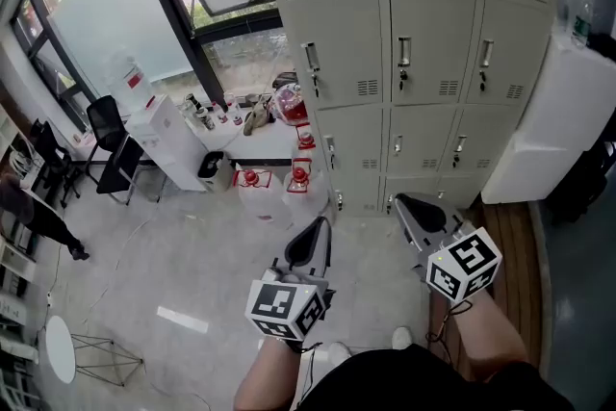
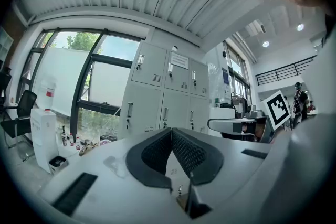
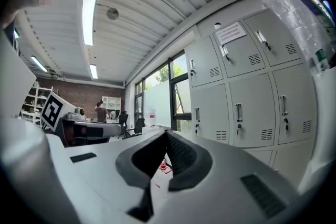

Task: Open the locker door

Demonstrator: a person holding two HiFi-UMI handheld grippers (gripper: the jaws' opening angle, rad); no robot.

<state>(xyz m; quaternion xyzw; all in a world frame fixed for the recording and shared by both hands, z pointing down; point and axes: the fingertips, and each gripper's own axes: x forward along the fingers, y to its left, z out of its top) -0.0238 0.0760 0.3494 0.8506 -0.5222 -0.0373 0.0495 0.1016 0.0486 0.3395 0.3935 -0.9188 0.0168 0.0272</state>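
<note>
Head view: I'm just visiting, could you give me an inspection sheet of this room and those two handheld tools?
Surface: pale grey floor.
Job's things: grey lockers, every door in view closed.
Clutter: red items and bottles on a low white table beside the lockers.
Grippers: left gripper and right gripper both shut, nothing held, short of the lockers.
Cables: nothing seen.
Surroundings: large windows, black office chair.

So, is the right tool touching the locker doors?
Apart. The head view shows the right tool hanging over the floor, clearly short of the locker doors.
</note>
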